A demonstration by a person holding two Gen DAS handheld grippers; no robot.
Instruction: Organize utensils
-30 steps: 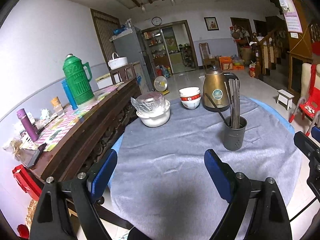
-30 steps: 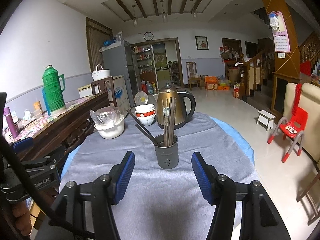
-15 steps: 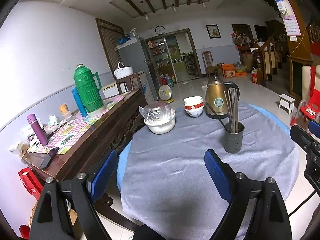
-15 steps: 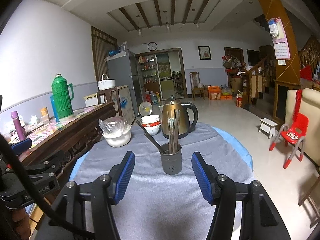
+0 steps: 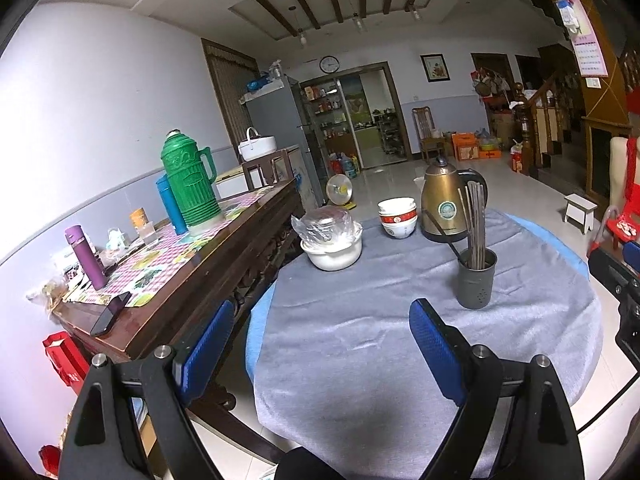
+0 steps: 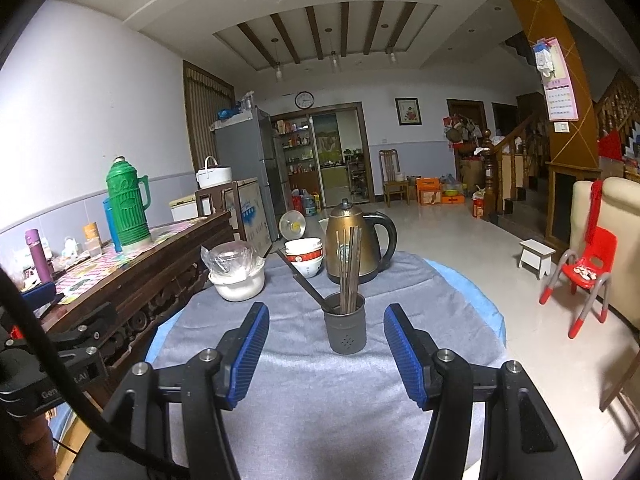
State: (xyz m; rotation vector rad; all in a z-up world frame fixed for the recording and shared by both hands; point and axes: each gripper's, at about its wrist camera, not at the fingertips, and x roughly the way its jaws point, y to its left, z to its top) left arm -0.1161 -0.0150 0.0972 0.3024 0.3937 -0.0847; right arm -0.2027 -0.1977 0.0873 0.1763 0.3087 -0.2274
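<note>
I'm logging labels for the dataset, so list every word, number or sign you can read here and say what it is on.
"Ge...": white letters on the left gripper body, cut off by a cable.
Round badge on the kettle: too small to read.
Wall calendar: a grid of figures, too blurred.
Wall clock: no numerals legible.
Print on the white cabinet: blurred.
Red band on the bowls: pattern unreadable.

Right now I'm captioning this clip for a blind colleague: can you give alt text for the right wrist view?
The right gripper hangs open and empty above a grey tablecloth, lined up with a dark utensil holder of chopsticks. Behind it stand a brass-coloured kettle, stacked bowls and a covered white pot.
</note>
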